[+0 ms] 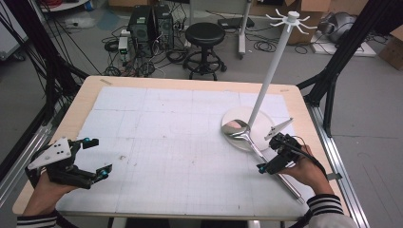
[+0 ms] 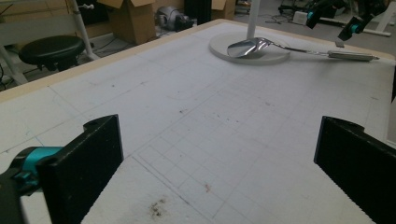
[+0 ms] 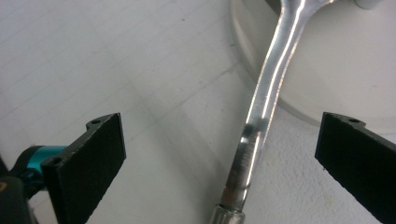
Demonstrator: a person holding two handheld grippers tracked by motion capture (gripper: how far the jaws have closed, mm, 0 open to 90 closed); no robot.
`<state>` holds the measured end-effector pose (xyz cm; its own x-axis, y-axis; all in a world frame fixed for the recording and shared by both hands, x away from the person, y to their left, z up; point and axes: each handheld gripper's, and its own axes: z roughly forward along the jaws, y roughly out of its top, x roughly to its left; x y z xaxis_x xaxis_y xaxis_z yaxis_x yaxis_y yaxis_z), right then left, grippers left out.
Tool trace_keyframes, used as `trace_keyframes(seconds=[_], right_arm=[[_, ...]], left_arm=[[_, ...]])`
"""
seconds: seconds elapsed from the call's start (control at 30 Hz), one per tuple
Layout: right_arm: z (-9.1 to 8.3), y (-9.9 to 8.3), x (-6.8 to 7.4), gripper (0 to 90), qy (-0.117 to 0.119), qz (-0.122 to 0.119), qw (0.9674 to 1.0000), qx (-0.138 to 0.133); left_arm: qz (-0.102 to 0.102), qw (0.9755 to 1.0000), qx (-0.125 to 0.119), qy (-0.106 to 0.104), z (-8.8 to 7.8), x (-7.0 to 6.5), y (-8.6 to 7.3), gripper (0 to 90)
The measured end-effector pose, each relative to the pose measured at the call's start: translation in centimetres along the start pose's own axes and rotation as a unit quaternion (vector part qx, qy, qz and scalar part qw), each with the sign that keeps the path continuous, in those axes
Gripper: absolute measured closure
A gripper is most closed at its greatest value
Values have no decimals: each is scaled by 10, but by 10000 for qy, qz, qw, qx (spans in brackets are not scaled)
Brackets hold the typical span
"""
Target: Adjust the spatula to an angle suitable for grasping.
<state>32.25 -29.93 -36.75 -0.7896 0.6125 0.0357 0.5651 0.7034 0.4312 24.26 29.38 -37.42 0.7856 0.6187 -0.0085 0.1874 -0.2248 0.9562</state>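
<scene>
On the white gridded table mat [image 1: 166, 142], the long shiny metal ladle [image 1: 247, 137] lies with its bowl on the white round stand base [image 1: 259, 124]. The right gripper [image 3: 219, 154] hovers over its handle, jaws wide, gripping nothing. The left gripper [image 1: 92, 156] rests low, wide open, empty.

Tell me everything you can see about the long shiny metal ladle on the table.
The long shiny metal ladle looks like polished steel, with a mirror-like bowl, a thin flat shaft and a thicker round grip end. It lies flat: the bowl rests on the white round base of the hanger stand, and the handle runs across the white gridded mat toward the person. The right gripper hangs over the shaft with its jaws wide open on either side, the pads clear of the metal.
</scene>
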Motion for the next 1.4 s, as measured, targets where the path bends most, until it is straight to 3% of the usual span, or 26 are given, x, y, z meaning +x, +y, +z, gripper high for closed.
trace_keyframes(seconds=[0.1, 0.33, 0.4, 0.57, 0.7, 1.1, 1.4], right_arm=[[4, -1, -3, 55, -60, 77, 10000, -6], [13, -1, -8, 67, -205, 227, 9994, 149], [14, -1, -10, 152, -301, 228, 9991, 192], [19, -2, -12, 210, -306, 362, 9985, 258], [21, -3, -13, 273, -491, 450, 9974, 291], [27, -8, -19, 433, -427, 897, 9949, 194], [32, -9, -22, 518, -366, 1053, 9935, 208]], left_arm=[[-20, 10000, 3, 2, 0, 0, -1, 18], [-22, 10000, 4, -7, 1, 0, -1, 18], [-16, 10000, 3, -4, 0, 1, -1, 18], [-28, 10000, -6, 5, -1, 1, -1, 18], [5, 10000, 17, 13, -1, 1, 0, 18], [3, 10000, 16, 8, 1, 0, 0, 18], [7, 10000, 14, 0, 1, 0, 0, 18]])
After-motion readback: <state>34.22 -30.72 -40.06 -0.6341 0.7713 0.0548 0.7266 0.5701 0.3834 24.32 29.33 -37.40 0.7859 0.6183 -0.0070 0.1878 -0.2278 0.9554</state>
